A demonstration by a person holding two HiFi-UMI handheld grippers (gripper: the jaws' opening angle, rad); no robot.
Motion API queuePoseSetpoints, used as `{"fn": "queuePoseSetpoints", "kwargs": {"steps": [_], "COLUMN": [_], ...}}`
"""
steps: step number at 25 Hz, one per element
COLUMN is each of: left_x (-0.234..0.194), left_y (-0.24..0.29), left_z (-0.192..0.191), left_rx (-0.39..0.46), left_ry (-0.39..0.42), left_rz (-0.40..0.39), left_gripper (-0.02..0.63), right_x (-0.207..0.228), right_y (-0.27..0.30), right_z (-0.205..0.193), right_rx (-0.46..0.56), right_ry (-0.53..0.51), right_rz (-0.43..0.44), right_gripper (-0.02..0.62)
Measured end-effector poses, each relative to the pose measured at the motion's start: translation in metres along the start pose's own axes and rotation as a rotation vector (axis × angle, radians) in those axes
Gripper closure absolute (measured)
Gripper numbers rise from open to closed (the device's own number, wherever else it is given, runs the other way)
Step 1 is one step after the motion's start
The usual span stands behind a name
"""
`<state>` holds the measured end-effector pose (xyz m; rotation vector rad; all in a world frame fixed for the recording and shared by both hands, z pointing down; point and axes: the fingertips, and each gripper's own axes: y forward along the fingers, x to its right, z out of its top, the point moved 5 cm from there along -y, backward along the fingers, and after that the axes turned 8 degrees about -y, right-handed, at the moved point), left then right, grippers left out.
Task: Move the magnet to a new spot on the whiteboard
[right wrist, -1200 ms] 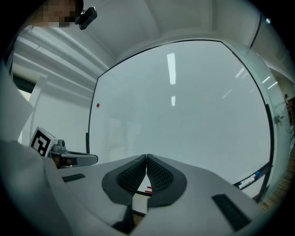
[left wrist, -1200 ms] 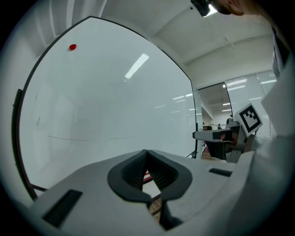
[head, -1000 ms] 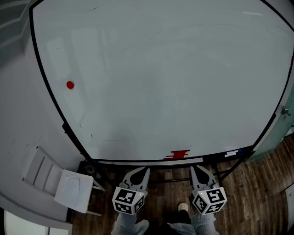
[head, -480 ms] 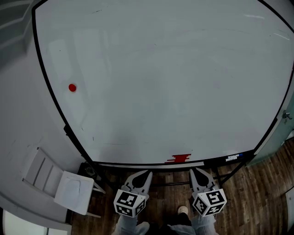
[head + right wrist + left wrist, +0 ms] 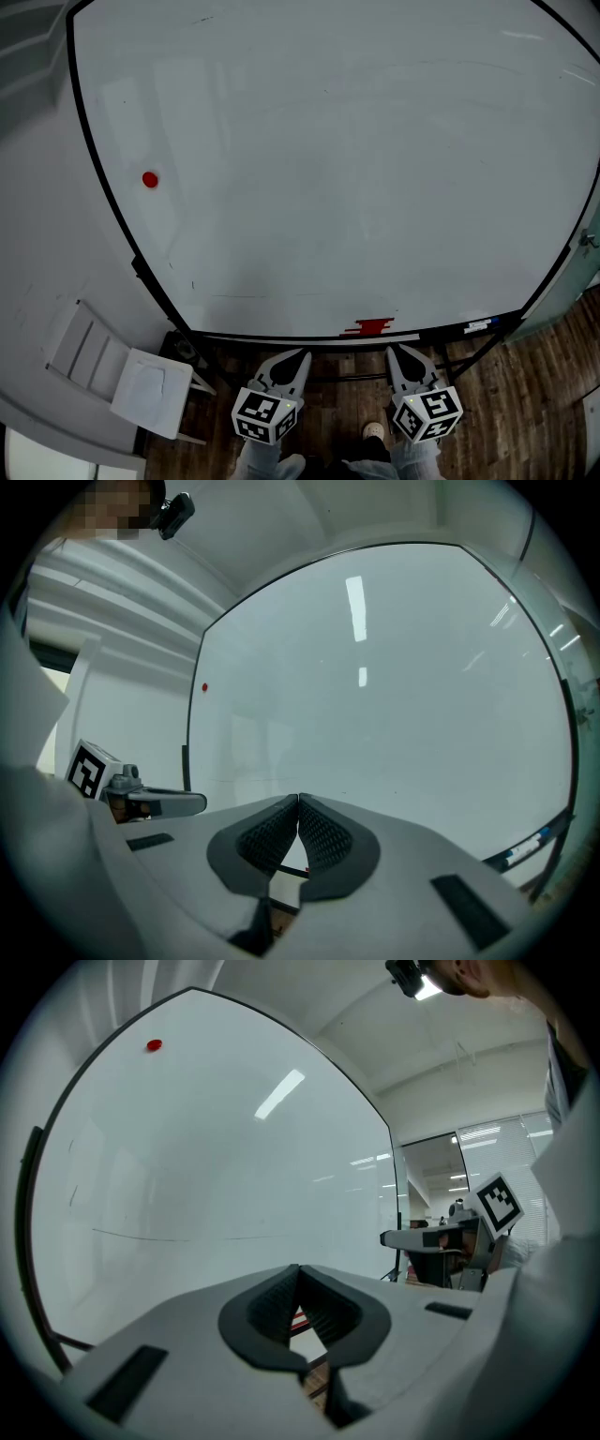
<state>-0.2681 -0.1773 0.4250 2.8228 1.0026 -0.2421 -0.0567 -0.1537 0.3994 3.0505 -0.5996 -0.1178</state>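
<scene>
Compared with a second ago, the head view has tipped a little: the magnet and the lower edge of the whiteboard sit slightly lower in the picture, while both grippers hang in the same place at 6 o'clock. The magnet is a small red dot stuck to the board near its left edge, at about 9 o'clock on the board. It lies well apart from the left gripper, up at 10 o'clock from it, and farther still from the right gripper. In the left gripper view the fingers meet at the tips with nothing between them, and the magnet shows far up at 11 o'clock. The right gripper's fingers are likewise pressed together and empty. A red thing on the board's bottom ledge is too blurred to identify. The board's top and right side are cut off.
</scene>
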Motion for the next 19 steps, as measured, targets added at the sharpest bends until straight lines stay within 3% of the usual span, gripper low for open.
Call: {"fn": "queuePoseSetpoints", "kwargs": {"steps": [19], "left_x": [-0.02], "left_y": [-0.004], "left_z": [-0.004], "left_rx": [-0.014], "left_ry": [-0.008], "left_rz": [0.024], "left_gripper": [0.597], "right_x": [-0.015], "right_y": [0.026], "right_z": [-0.004], "right_rx": [-0.01], "right_ry": [0.013], "right_rz": [0.056], "right_gripper": [0.569]}}
